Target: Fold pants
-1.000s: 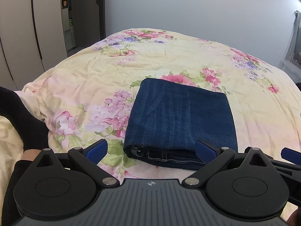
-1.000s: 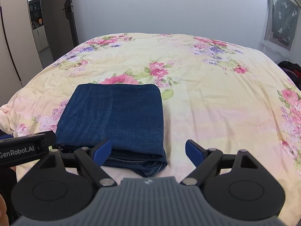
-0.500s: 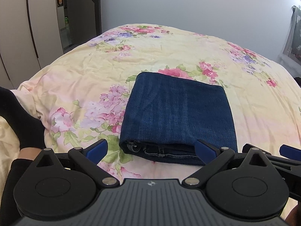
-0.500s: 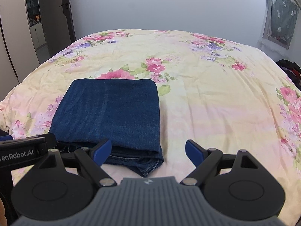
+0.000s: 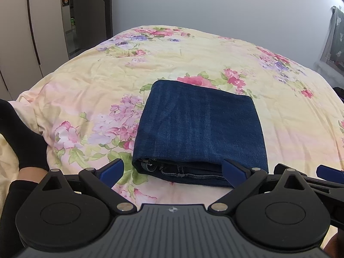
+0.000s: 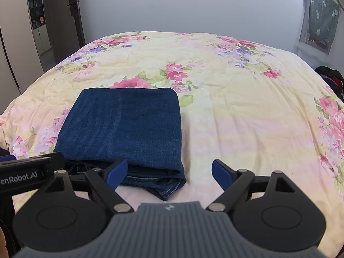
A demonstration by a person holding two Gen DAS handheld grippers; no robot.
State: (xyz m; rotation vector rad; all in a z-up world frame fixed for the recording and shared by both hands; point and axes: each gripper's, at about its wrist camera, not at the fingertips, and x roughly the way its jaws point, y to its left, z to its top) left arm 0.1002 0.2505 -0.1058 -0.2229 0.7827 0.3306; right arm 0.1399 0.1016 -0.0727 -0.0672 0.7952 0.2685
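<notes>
Dark blue jeans (image 5: 200, 126) lie folded into a compact rectangle on the floral bedspread (image 5: 90, 90). They also show in the right wrist view (image 6: 124, 126), with the waistband and hems stacked at the near edge. My left gripper (image 5: 172, 169) is open and empty, held just short of the near edge of the jeans. My right gripper (image 6: 169, 172) is open and empty, near the jeans' near right corner. The left gripper's body (image 6: 28, 172) shows at the left of the right wrist view.
The bed (image 6: 247, 111) stretches far and right of the jeans. A wardrobe (image 5: 25, 34) and a doorway (image 5: 86, 17) stand at the left. Dark clothes (image 6: 331, 79) lie off the bed's right edge. A black-sleeved arm (image 5: 23, 142) is at the left.
Both grippers have drawn back and risen slightly from the folded jeans. The jeans have not moved.
</notes>
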